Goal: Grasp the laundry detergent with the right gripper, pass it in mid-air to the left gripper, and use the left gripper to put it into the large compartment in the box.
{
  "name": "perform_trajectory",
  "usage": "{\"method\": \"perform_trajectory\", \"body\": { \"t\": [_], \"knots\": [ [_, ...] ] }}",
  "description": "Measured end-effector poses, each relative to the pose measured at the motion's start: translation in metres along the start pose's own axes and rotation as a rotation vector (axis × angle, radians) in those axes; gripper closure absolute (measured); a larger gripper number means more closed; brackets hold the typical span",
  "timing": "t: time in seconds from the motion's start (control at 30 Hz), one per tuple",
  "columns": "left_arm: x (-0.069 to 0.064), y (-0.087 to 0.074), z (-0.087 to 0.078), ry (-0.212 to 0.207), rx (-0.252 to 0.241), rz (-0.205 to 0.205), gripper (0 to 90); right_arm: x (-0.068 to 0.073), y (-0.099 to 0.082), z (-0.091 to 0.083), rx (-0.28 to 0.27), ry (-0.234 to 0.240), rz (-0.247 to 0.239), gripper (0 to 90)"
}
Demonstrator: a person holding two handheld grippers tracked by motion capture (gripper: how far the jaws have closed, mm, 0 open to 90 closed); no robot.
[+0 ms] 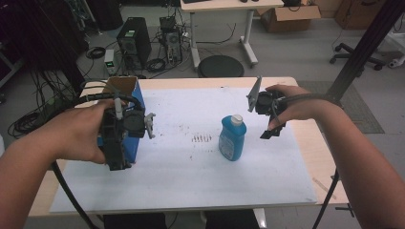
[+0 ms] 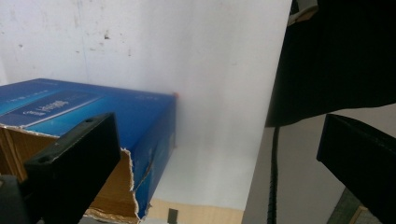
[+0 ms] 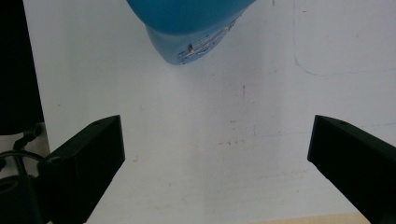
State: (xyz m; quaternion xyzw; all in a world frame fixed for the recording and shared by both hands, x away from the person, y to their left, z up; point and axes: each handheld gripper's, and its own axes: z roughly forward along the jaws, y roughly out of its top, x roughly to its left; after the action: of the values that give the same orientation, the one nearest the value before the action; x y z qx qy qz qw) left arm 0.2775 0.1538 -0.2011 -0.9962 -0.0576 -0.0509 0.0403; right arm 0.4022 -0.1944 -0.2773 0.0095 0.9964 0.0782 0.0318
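Worktop space lies bare across the white sheet's near half and in the wide strip between the two hands, with the sheet's far edge just short of the wooden rim. Standing near the middle, slightly right, is a blue bottle with a white cap, upright and untouched. At the left edge sits an open blue cardboard box, its torn flap showing brown inside in the left gripper view. The left gripper hangs over the box's near corner, fingers spread wide with nothing between them; one finger lies just beside the torn rim. The right gripper hovers just right of the bottle, apart from it, fingers likewise spread and empty. In the right gripper view the bottle lies ahead of the fingers and left of the gap's centre. Faint brown marks dot the sheet between box and bottle. Beyond the worktop, computer towers, cables and a round stool crowd the floor.
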Motion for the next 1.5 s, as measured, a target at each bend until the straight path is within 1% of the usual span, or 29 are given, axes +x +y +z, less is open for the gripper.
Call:
{"method": "perform_trajectory", "body": {
  "t": [0.23,0.3,0.33,0.5,0.57,0.63,0.67,0.8,0.83,0.87,1.0,1.1,1.17,1.2,1.3,1.37,1.4,1.43,1.5],
  "knots": [
    [0.003,0.001,0.001,-0.005,0.000,0.004,0.2,0.002,-0.001,0.000,-0.005,-0.003,0.008,4.0],
    [0.004,0.002,0.002,0.000,0.000,0.002,0.2,0.003,-0.002,0.000,-0.004,-0.010,0.010,4.0],
    [0.005,0.003,0.003,0.000,-0.013,0.007,0.2,0.005,-0.003,-0.001,-0.012,-0.015,0.017,4.0],
    [0.007,0.007,0.008,-0.007,-0.011,0.014,0.2,0.010,-0.005,-0.002,-0.016,-0.027,0.031,4.1],
    [0.008,0.010,0.009,0.000,-0.016,0.025,0.2,0.013,-0.007,-0.003,-0.024,-0.033,0.038,4.1],
    [0.008,0.011,0.009,0.003,-0.022,0.023,0.3,0.014,-0.008,-0.004,-0.027,-0.037,0.041,4.0],
    [0.009,0.013,0.010,0.005,-0.021,0.031,0.2,0.017,-0.009,-0.004,-0.037,-0.041,0.050,4.0],
    [0.011,0.017,0.013,-0.001,-0.027,0.033,0.2,0.022,-0.011,-0.005,-0.053,-0.052,0.075,4.0],
    [0.012,0.019,0.014,0.000,-0.024,0.039,0.2,0.022,-0.011,-0.005,-0.053,-0.052,0.075,4.0],
    [0.013,0.020,0.017,-0.005,-0.025,0.039,0.2,0.025,-0.011,-0.005,-0.059,-0.054,0.090,4.0],
    [0.014,0.022,0.020,-0.008,-0.025,0.042,0.2,0.032,-0.010,-0.004,-0.076,-0.063,0.109,3.9],
    [0.016,0.023,0.022,-0.010,-0.025,0.048,0.3,0.035,-0.010,-0.002,-0.085,-0.066,0.116,3.9],
    [0.017,0.023,0.023,-0.012,-0.025,0.045,0.2,0.038,-0.012,0.000,-0.092,-0.063,0.131,3.9],
    [0.019,0.022,0.025,-0.012,-0.025,0.045,0.2,0.041,-0.013,0.003,-0.102,-0.067,0.146,3.9],
    [0.020,0.022,0.026,-0.017,-0.025,0.048,0.2,0.043,-0.014,0.005,-0.112,-0.065,0.157,3.9],
    [0.022,0.022,0.028,-0.016,-0.027,0.050,0.2,0.046,-0.014,0.007,-0.124,-0.071,0.170,3.9],
    [0.023,0.023,0.028,-0.018,-0.023,0.050,0.2,0.048,-0.015,0.009,-0.136,-0.084,0.183,3.9],
    [0.023,0.023,0.029,-0.020,-0.021,0.048,0.2,0.048,-0.015,0.009,-0.136,-0.084,0.183,3.9],
    [0.024,0.024,0.030,-0.020,-0.022,0.051,0.2,0.051,-0.016,0.011,-0.150,-0.088,0.198,3.9]
  ]
}}
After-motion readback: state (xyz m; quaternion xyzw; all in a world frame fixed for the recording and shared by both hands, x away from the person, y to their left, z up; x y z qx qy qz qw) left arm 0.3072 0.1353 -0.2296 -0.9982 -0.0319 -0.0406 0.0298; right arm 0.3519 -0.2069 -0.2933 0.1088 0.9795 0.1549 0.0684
